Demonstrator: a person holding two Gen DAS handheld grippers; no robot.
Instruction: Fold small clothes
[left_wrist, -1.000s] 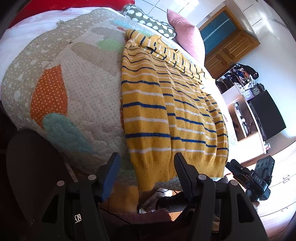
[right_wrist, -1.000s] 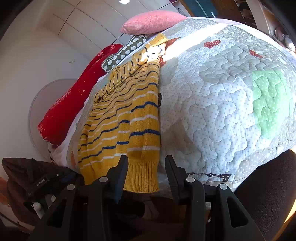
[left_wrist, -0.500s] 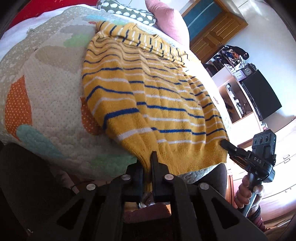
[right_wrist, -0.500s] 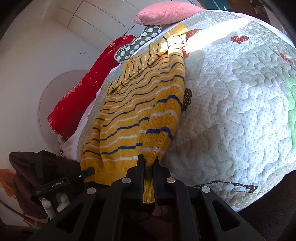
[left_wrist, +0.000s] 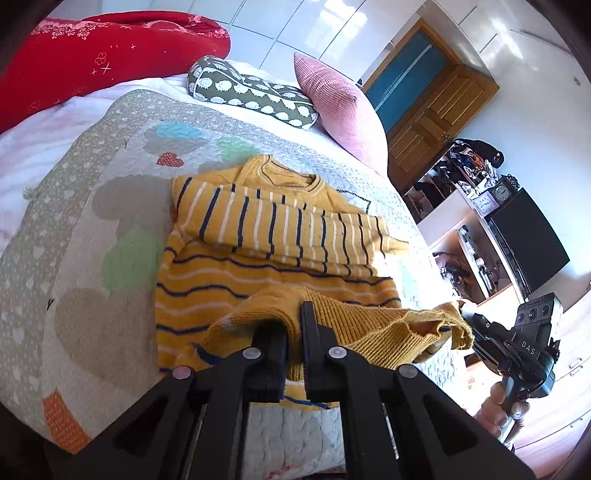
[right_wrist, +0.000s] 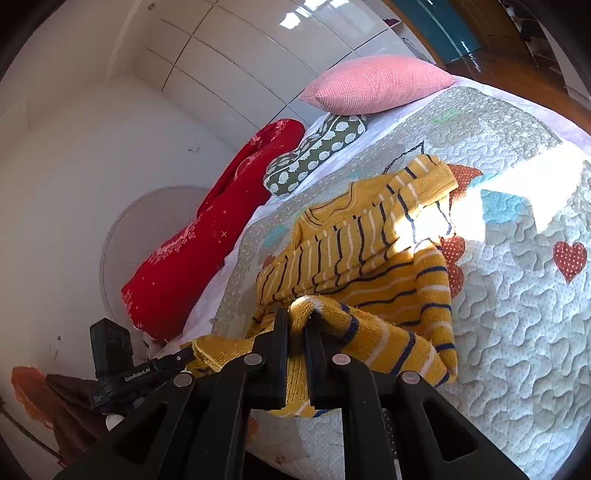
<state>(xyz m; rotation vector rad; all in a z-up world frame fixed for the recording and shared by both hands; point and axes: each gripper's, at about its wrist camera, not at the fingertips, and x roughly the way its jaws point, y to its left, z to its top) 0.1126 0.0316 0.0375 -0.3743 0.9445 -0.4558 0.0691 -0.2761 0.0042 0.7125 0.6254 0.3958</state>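
Observation:
A yellow knit sweater (left_wrist: 266, 236) with blue and white stripes lies on the quilted bed, its sleeves folded across the chest. My left gripper (left_wrist: 293, 332) is shut on the ribbed bottom hem, which is lifted off the quilt. In the right wrist view the same sweater (right_wrist: 373, 240) stretches away, and my right gripper (right_wrist: 297, 332) is shut on the other end of the hem. The hem hangs raised between the two grippers, curling over toward the chest. The right gripper (left_wrist: 469, 314) also shows at the right of the left wrist view, held by a hand (left_wrist: 498, 406).
A patchwork quilt (left_wrist: 92, 221) covers the bed. A pink pillow (left_wrist: 340, 110), a dotted green cushion (left_wrist: 251, 96) and a red bolster (left_wrist: 92, 59) lie at the head. Right of the bed stand a wooden door (left_wrist: 424, 110), cluttered shelves (left_wrist: 472, 177) and a dark cabinet (left_wrist: 528, 236).
Both grippers closed on the sweater's bottom hem, then lifted it and carried it forward over the body toward the collar. The lower half now rises off the quilt.

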